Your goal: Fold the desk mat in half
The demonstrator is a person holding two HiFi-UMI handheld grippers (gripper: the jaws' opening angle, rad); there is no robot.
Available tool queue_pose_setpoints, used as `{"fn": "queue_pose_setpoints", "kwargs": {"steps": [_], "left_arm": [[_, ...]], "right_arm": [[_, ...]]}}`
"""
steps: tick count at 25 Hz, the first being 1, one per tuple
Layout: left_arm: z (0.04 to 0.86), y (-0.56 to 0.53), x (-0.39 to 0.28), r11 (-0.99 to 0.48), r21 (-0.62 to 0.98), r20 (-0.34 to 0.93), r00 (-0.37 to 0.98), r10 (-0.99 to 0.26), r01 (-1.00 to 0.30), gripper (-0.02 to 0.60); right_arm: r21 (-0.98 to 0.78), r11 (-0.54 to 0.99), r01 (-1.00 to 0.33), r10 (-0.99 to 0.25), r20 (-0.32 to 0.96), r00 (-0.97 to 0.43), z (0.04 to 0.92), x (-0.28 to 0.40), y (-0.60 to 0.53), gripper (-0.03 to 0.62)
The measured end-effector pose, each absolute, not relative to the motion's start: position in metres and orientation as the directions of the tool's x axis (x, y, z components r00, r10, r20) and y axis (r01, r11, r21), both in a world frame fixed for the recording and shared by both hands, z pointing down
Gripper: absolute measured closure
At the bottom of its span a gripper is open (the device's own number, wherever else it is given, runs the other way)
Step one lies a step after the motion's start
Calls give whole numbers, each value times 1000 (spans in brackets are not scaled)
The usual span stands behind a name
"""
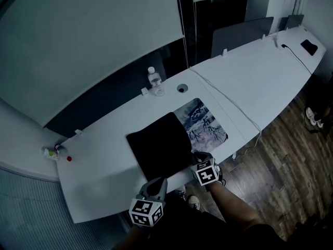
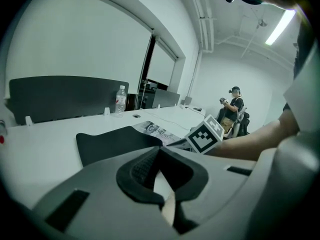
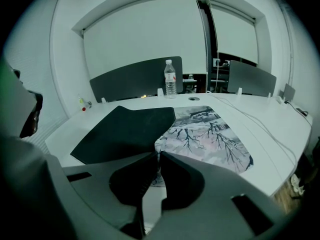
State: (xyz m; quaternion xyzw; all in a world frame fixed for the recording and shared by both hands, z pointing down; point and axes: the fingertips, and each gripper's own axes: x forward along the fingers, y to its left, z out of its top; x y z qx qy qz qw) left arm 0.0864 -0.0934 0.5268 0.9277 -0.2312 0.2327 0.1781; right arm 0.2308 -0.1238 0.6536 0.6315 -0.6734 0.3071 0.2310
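The desk mat lies on the white desk (image 1: 104, 139), part folded. Its black underside (image 1: 158, 145) shows as a flap on the left. Its printed tree picture (image 1: 203, 124) faces up on the right. My right gripper (image 1: 195, 155) is at the mat's near edge. In the right gripper view it (image 3: 159, 155) is shut on the mat where the black flap (image 3: 125, 131) meets the print (image 3: 210, 136). My left gripper (image 1: 157, 181) hangs at the desk's front edge just below the flap. Its jaws (image 2: 159, 150) look shut, with nothing seen between them, and the flap (image 2: 115, 141) lies just beyond.
A water bottle (image 1: 155, 81) stands at the back beside a round cable hole (image 1: 181, 88). A white cable (image 1: 234, 105) runs along the desk right of the mat. Small items (image 1: 52, 152) sit at the far left end. Another person (image 2: 231, 106) stands far off.
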Motion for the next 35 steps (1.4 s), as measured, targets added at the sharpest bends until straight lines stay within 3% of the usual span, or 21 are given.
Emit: {"fn": "queue_pose_setpoints", "kwargs": {"steps": [35], "left_arm": [[525,-141,129,-923,273,473,873,-118,-273,577]], "right_arm": [[-74,-242,-967,-685,719,117,635,281,-125,556]]}}
